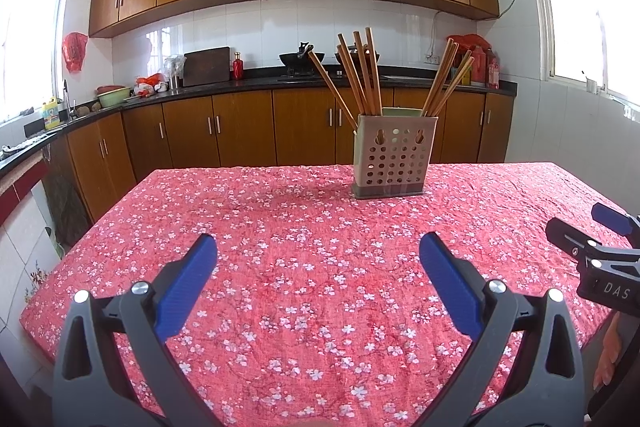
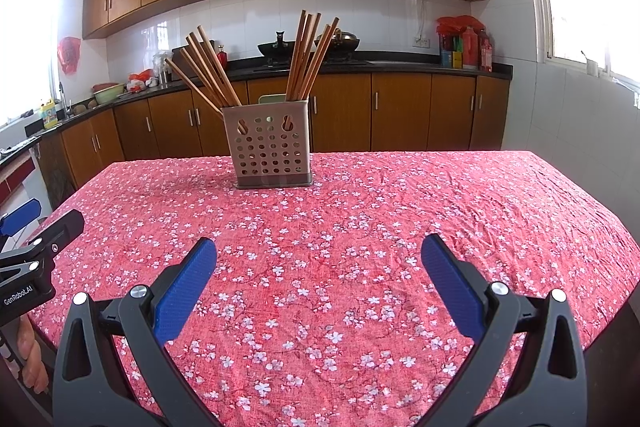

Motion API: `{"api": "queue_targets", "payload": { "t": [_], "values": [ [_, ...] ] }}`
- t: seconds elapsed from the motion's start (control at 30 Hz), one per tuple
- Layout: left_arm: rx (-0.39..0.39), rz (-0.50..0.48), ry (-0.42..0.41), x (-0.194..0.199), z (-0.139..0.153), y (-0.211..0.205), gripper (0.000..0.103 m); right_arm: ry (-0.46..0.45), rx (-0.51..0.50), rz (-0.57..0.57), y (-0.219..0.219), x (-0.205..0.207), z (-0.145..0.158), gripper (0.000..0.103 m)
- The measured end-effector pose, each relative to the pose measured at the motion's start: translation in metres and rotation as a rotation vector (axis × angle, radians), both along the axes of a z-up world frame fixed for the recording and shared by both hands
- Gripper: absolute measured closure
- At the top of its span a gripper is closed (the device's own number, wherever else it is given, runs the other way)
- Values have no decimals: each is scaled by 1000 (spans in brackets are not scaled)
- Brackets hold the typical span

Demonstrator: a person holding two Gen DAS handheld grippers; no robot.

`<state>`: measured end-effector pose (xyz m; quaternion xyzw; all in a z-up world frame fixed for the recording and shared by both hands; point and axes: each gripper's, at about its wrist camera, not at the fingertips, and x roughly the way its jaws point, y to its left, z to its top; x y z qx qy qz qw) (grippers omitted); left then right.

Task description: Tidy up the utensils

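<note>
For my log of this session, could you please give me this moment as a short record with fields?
surface: table with red floral cloth
holder: perforated utensil holder, upright on the cloth
contents: wooden chopsticks in two bunches, leaning outward
left gripper: open, empty, short of the holder
right gripper: open, empty, short of the holder

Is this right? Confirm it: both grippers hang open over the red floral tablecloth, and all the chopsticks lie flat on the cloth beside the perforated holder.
Not quite. The chopsticks stand upright in the perforated holder, in two leaning bunches, as the right wrist view shows. The rest holds: the left gripper and right gripper hang open over the red floral tablecloth.
</note>
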<state>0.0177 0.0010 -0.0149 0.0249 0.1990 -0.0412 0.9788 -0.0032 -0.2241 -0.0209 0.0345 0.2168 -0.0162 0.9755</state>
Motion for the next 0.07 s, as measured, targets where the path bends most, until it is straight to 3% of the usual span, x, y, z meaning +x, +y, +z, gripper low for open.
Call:
{"api": "queue_targets", "payload": {
  "t": [0.07],
  "values": [
    [-2,-2,5,0,0,0,4,2,3,-1,0,0,0,2]
  ]
}}
